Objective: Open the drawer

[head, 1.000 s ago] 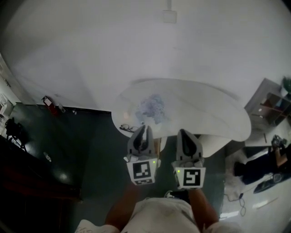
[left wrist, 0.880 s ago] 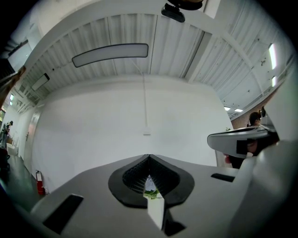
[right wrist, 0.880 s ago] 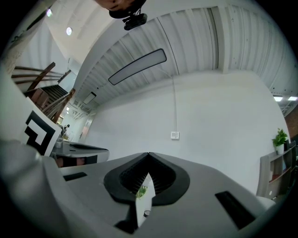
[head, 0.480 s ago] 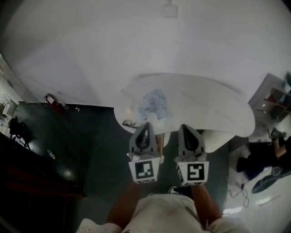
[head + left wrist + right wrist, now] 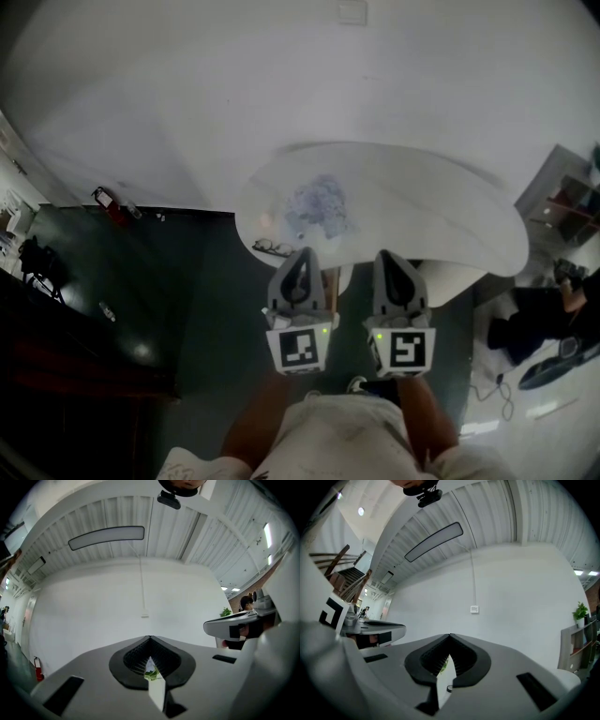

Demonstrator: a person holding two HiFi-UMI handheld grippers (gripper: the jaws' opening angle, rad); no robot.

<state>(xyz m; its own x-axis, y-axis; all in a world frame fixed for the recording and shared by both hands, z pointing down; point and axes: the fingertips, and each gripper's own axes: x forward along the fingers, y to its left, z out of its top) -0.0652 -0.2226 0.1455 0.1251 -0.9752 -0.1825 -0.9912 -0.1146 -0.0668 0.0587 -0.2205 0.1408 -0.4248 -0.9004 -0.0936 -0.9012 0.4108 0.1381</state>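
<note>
Tapering grey left hand-held gripper [image 5: 302,255], jaws together, rounded white table [image 5: 441,216].

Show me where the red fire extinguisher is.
The fire extinguisher stands at the head view's left, where the dark floor meets the white wall, left of the white table.

Low in the head view, the left gripper [image 5: 302,255] and right gripper [image 5: 386,255] are covering the near rim of the table [image 5: 450,216], and a bluish patch [image 5: 319,206] on its top is showing too blurred to name. The shelf [image 5: 562,202] is being cut off by the right edge, the person's shirt [image 5: 342,441] by the bottom edge. At the lower middle of the left gripper view, a green-white sliver [image 5: 151,673] is showing too small to tell.
</note>
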